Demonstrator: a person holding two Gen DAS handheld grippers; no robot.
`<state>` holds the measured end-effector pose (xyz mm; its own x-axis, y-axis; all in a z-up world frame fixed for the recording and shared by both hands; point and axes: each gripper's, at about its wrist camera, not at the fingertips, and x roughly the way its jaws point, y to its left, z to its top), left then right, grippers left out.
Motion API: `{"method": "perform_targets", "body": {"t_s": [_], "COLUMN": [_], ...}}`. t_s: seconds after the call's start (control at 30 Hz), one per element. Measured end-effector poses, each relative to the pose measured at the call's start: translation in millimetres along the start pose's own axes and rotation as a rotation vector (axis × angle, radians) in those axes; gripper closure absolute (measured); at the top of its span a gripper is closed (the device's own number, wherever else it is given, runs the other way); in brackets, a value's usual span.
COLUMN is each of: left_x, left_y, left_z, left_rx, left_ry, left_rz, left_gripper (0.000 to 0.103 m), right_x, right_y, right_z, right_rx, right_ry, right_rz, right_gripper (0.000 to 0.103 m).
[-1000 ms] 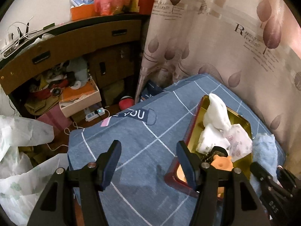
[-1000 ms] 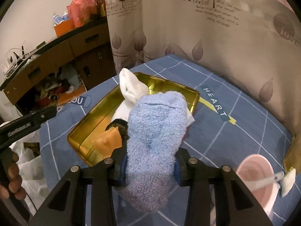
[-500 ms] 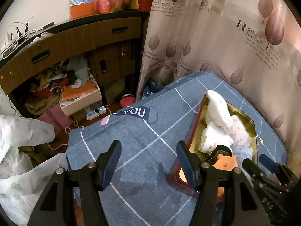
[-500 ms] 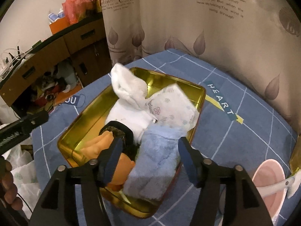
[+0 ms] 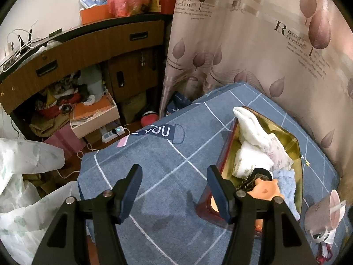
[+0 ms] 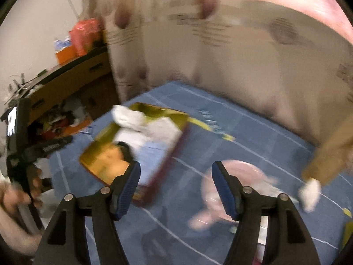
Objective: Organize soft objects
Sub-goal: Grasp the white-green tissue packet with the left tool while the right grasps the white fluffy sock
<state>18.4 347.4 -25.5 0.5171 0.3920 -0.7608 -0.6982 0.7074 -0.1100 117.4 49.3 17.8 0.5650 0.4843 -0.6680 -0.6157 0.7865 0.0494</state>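
Blue-grey checked cloth (image 5: 158, 154) covers the surface, and at the far left of it the left gripper (image 5: 174, 190) hangs with its jaws spread and nothing between them. Moving right, at about three o'clock from that gripper sits the gold tin tray (image 5: 295, 141), already well filled — a white sock (image 5: 251, 125) at its far end, a patterned white cloth (image 5: 278, 154) beside it, an orange plush toy (image 5: 264, 191) and a light blue towel (image 5: 286, 181) at the near end. So most of the sorting looks done. Further right, the right gripper (image 6: 176, 185) has just been opening its jaws; they stand apart with nothing between them. At about five o'clock from the tray lies a pink cup (image 5: 324, 218), and a small white item (image 6: 310, 192) — too blurred to identify — may be what is left.
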Motion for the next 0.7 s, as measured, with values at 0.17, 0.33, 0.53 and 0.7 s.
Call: {"method": "perform_targets", "body": {"t_s": [0.17, 0.33, 0.53, 0.7], "left_x": [-5, -16, -48, -75], "left_y": [-12, -36, -88, -141], "left_z": [-5, -12, -32, -60], "left_rx": [0.047, 0.139, 0.301, 0.462], "left_ry": [-0.016, -0.031, -0.026, 0.01], "left_rz": [0.001, -0.043, -0.2, -0.344], "left_gripper": [0.041, 0.041, 0.04, 0.04], "right_x": [-31, -35, -5, 22], "right_y": [-75, -164, -230, -257], "right_z": [-22, -53, -85, -96], "right_rx": [0.064, 0.165, 0.261, 0.29], "right_ry": [0.012, 0.073, 0.143, 0.169], "right_rz": [-0.157, -0.3, -0.34, -0.333], "right_gripper": [0.034, 0.034, 0.034, 0.034]}}
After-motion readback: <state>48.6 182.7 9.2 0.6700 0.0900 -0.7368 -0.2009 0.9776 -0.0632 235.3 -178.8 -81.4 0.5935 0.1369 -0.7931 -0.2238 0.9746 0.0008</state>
